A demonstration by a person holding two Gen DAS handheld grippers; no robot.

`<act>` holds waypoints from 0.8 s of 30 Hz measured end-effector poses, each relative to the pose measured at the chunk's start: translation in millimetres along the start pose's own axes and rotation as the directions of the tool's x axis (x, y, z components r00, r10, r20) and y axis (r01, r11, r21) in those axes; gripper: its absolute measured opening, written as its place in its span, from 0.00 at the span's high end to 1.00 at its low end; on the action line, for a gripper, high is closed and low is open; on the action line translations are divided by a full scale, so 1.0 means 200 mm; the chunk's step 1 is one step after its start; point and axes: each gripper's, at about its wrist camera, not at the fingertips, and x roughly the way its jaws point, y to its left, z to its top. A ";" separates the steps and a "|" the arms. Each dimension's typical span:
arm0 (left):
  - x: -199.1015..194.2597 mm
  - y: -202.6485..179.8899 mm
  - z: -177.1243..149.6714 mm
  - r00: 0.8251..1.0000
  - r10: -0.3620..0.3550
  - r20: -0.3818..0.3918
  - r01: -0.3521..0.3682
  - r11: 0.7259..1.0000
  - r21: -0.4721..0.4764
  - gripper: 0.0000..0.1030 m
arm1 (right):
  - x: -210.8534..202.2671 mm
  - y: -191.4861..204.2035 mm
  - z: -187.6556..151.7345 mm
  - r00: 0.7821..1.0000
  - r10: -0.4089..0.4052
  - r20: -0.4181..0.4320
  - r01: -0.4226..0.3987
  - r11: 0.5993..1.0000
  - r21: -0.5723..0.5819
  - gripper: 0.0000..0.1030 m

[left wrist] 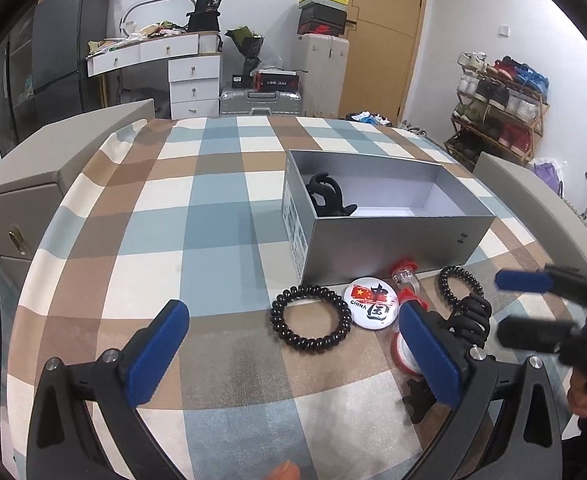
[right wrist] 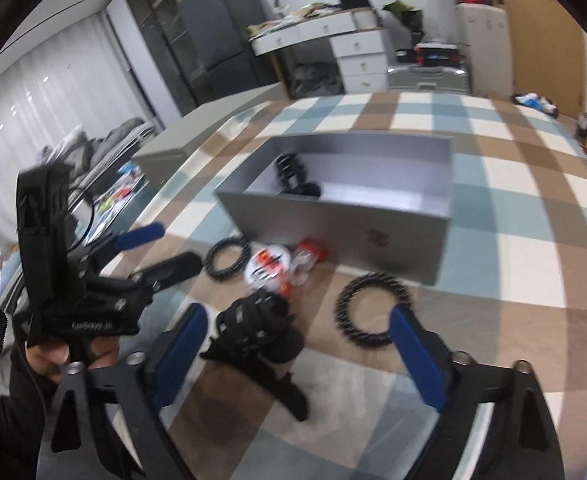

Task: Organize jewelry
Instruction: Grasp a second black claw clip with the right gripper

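Observation:
A grey open box (left wrist: 393, 244) stands on the plaid tablecloth with a black hair claw (left wrist: 325, 196) inside. In front of it lie a black coil hair tie (left wrist: 311, 318), a round badge marked CHINA (left wrist: 371, 304), a red and clear clip (left wrist: 405, 280), a second coil tie (left wrist: 459, 284) and another black hair claw (left wrist: 469, 320). My left gripper (left wrist: 293, 312) is open, and the first coil tie lies just beyond its fingertips. My right gripper (right wrist: 299, 314) is open too. The loose hair claw (right wrist: 261, 328) lies between its fingers, close to the left pad and well clear of the right one.
A grey cabinet (left wrist: 21, 200) stands beside the table on the left, and a grey chair back (left wrist: 533, 188) on the right. A hand (right wrist: 53, 356) holds the left gripper (right wrist: 179, 244). The cloth to the left of the box is bare. Cluttered furniture stands beyond the table.

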 end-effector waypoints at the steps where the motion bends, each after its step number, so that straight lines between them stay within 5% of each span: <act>1: 0.00 0.00 0.00 1.000 0.000 -0.004 0.000 1.000 0.005 0.01 | 0.01 0.01 -0.01 1.000 0.003 -0.003 -0.004 1.000 -0.006 0.18; 7: 0.01 0.00 -0.02 0.999 -0.005 -0.042 0.006 1.000 0.016 0.01 | 0.05 0.04 -0.03 0.998 0.058 -0.029 -0.058 0.998 0.004 0.23; 12: 0.02 0.01 -0.02 0.998 0.010 -0.061 -0.009 1.000 0.018 0.01 | 0.11 0.05 -0.04 0.997 0.053 -0.058 -0.052 0.998 0.024 0.34; 24: 0.03 0.00 -0.03 0.995 -0.010 -0.097 0.011 1.000 0.009 0.01 | 0.12 0.07 -0.05 0.998 0.044 -0.051 -0.042 0.998 0.036 0.42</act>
